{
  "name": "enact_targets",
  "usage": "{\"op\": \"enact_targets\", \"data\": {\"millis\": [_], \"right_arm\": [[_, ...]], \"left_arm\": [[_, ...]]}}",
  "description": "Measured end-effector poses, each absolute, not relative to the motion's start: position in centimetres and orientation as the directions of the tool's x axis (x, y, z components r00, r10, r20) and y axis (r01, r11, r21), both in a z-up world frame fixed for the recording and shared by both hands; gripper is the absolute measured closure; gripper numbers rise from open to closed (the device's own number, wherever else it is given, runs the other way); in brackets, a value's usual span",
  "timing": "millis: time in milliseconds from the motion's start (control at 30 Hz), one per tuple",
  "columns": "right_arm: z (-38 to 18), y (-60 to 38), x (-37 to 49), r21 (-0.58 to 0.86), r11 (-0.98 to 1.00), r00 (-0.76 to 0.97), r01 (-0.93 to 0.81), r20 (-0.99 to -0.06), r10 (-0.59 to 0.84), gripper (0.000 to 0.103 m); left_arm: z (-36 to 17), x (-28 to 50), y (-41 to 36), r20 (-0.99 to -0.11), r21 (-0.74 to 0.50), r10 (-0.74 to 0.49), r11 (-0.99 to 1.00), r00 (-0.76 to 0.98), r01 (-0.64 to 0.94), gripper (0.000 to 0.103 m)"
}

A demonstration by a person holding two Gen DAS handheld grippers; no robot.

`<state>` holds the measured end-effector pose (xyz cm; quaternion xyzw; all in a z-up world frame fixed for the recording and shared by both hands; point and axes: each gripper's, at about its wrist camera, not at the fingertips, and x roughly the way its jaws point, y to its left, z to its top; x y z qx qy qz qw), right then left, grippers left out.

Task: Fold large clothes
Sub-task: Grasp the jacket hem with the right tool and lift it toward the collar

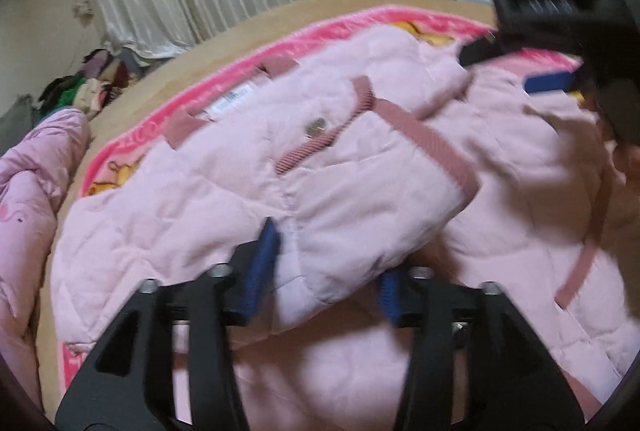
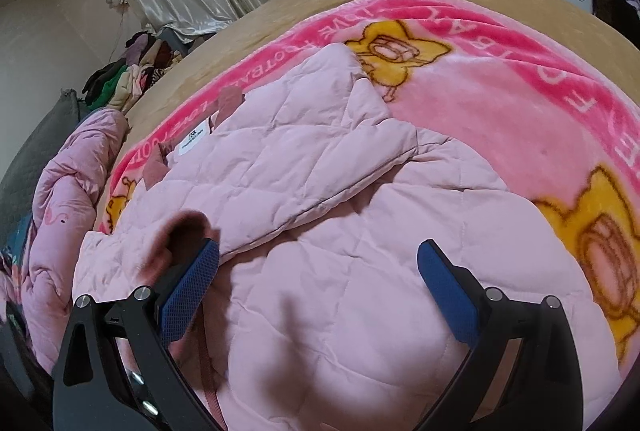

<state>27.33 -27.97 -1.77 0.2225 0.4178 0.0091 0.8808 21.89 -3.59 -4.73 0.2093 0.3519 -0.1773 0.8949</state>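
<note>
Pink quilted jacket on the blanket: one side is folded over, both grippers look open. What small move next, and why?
Probably bring the right gripper to the unfolded right edge of the pink quilted jacket and pinch it: that side lies flat, its jaws stand wide and empty, and the left gripper is open around the folded flap.

"LOVE" and "FOOTBALL" (upside down) on pink blanket border, jacket label unreadable

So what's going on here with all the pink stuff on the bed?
A person with a handheld gripper in each hand is folding a pink quilted jacket laid on a pink cartoon blanket. One side is already folded over the middle. The left gripper stands open around the folded edge, not pinching it. The right gripper hovers wide open over the jacket, holding nothing.
</note>
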Motion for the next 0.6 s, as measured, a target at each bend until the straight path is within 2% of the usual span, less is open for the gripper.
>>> {"op": "enact_targets", "data": {"millis": [33,167,267,333,367,433,500,567,600], "right_arm": [[-1.8,-28.0,27.3,0.4,0.901,0.65,0.168,-0.732,0.204,0.004],[-1.7,-27.9,27.3,0.411,0.898,0.646,0.157,-0.731,0.222,0.004],[-1.4,-27.4,27.5,0.43,0.893,0.643,0.133,-0.723,0.253,0.004],[-1.2,-27.1,27.6,0.445,0.888,0.644,0.116,-0.714,0.274,0.004],[-1.0,-26.9,27.7,0.457,0.883,0.643,0.107,-0.709,0.288,0.004],[-0.9,-26.1,28.0,0.485,0.871,0.631,0.083,-0.702,0.33,0.004],[-0.8,-24.9,28.4,0.497,0.866,0.624,0.055,-0.694,0.359,0.005],[-0.8,-23.5,28.8,0.511,0.859,0.612,0.026,-0.688,0.39,0.009],[-0.9,-23.0,29.0,0.519,0.855,0.605,0.015,-0.685,0.405,0.015]], "left_arm": [[-4.8,21.7,-3.7,-0.724,0.239,-0.177,0.843,0.667,0.483,0.043],[-4.3,21.4,-3.6,-0.781,0.163,-0.206,0.844,0.59,0.512,0.025],[-2.0,20.5,-3.0,-0.765,0.015,-0.334,0.846,0.551,0.533,0.009],[-0.1,20.3,-2.1,-0.741,-0.072,-0.409,0.837,0.532,0.543,0.009],[0.8,20.2,-1.4,-0.73,-0.077,-0.412,0.842,0.545,0.534,0.009],[1.6,20.4,-0.4,-0.718,-0.024,-0.358,0.87,0.596,0.493,0.009],[1.8,21.4,1.4,-0.714,0.057,-0.247,0.912,0.655,0.407,0.009],[1.7,22.5,3.4,-0.725,0.061,-0.184,0.943,0.664,0.328,0.009],[1.7,23.1,4.6,-0.73,0.045,-0.164,0.957,0.663,0.286,0.009]]}}
